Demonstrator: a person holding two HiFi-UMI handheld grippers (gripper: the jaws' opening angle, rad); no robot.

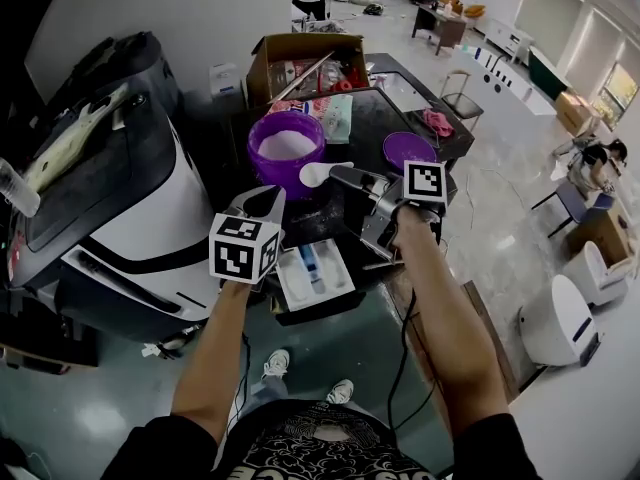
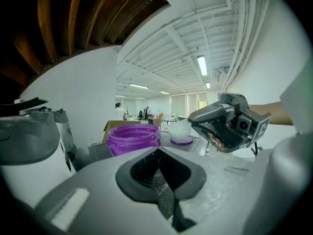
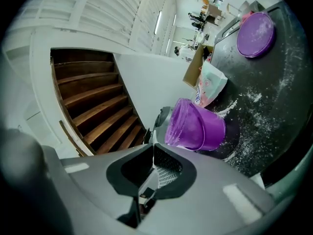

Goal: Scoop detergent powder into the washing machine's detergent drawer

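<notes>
1. Head view first. The purple tub [image 1: 287, 148] of powder stands open on the dark desk [image 1: 372, 118], so I'm using it as the anchor for everything else.
2. The right gripper [image 1: 348, 177] sits just right of the tub, its fingers pinching the handle end of a white scoop [image 1: 320, 174]. The scoop's bowl is right at the tub's near rim. The right gripper view backs this up, showing a thin white edge clamped between the pads.
3. The left gripper [image 1: 262, 201] hangs just in front of the tub with its fingers pressed together on nothing. As far as I can see it isn't touching the tub.
4. The detergent drawer [image 1: 296, 278] is pulled out in front of and below the tub, quite near it. The purple lid [image 1: 407, 150] lies off to the tub's right.
5. My guess is the scoop is light, stiff plastic, so holding it by the handle end is fine. The powder is loose and will slide off on any tilt, and some is scattered on the desk around the tub. Keep the bowl level.
6. I can't tell if the bowl is loaded.
7. The tub looks light and could skid or tip if the scoop drags its rim. Bracing its wall would help.
</notes>
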